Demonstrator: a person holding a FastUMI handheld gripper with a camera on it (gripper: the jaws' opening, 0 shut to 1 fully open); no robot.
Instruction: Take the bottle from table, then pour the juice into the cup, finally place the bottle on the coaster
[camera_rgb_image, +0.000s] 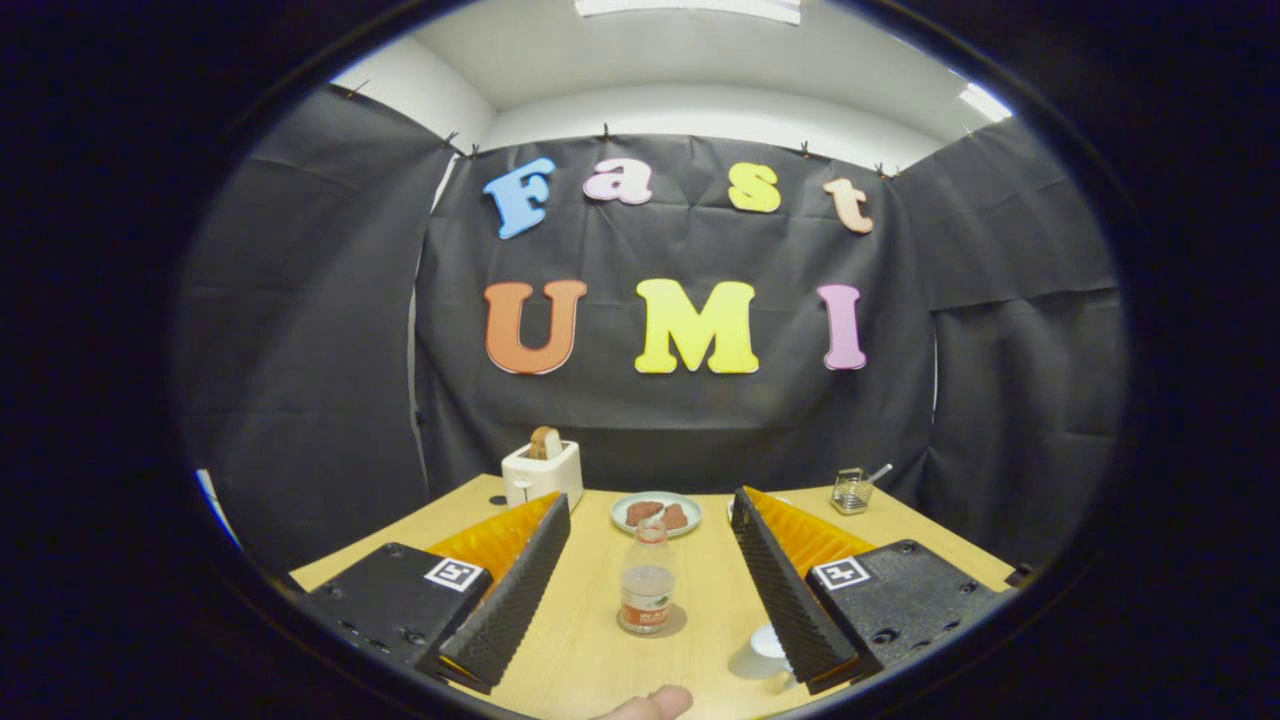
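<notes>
Bottle (647, 578): upright on the surface (590, 650), dead ahead between the gripper's (650, 560) 2 wide-apart fingers, untouched by either; cup (766, 645) beside the right finger.

My gripper (650, 515) is wide open, touching nothing. The bottle (647, 585) stands upright on the table (590, 650) between my fingers; the cup (768, 645) sits beside the right finger.

The wooden table (560, 640) holds a bottle (647, 585) in the middle. Far back are a toaster (541, 473), a plate (656, 512) and a small wire basket (851, 491). A white cup (768, 645) sits near, right.
</notes>
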